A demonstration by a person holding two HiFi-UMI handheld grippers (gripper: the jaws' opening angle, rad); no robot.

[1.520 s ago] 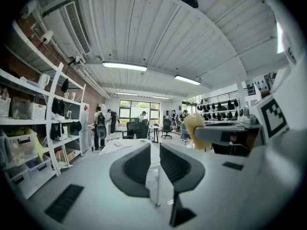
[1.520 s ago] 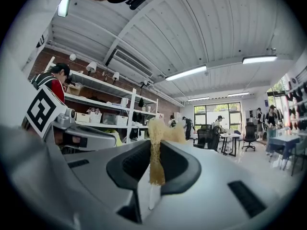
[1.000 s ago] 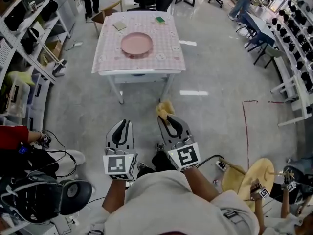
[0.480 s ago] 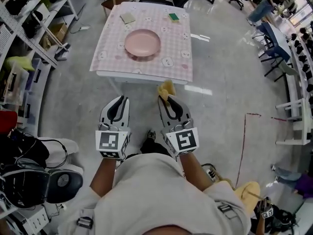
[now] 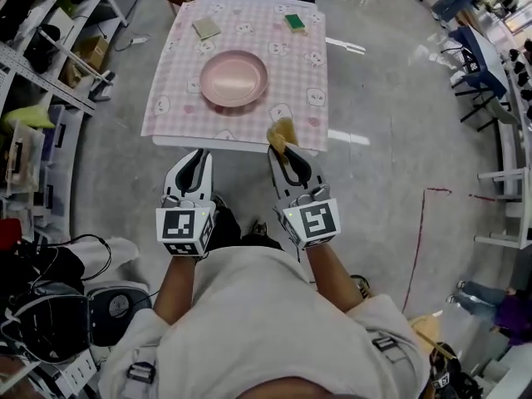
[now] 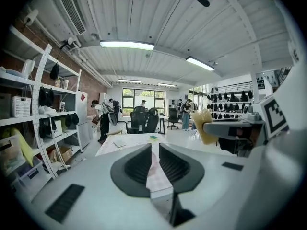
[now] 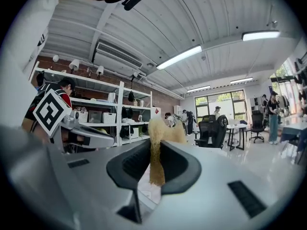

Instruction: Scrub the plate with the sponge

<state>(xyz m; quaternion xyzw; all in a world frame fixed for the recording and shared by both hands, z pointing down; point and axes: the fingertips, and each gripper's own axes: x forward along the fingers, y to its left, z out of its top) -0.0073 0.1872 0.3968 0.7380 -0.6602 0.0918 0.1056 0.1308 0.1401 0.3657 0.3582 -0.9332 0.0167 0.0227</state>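
In the head view a pink plate (image 5: 234, 78) lies empty near the middle of a small worktop (image 5: 301, 90), which fills the upper centre of the frame under a pink checked cloth (image 5: 179, 98). At the worktop's far edge lie a small green block (image 5: 295, 22), to the upper right of the plate, and a flat beige piece (image 5: 205, 28), to its upper left; both are well apart from the plate.

Below the worktop's near edge the person holds both tools side by side, pointing up the frame. The right tongs (image 5: 278, 152) are clamped on a yellow sponge (image 5: 283, 131), whose frayed top sticks out past the tips and overlaps the near edge of the cloth in this view, lower right of the plate and apart from it. The right gripper view shows the same hold: the right tongs (image 7: 156, 150) pinch the sponge (image 7: 156, 145) edge-on, squeezed thin between the pads.

The left tongs (image 5: 198, 155) sit at centre left, just short of the worktop. In the left gripper view the left tongs (image 6: 155, 150) stand with a narrow gap and nothing in it; the checked cloth shows through the slit, and the sponge (image 6: 207, 125) appears at centre right.

Metal shelving (image 5: 50, 65) runs along the left edge of the head view.
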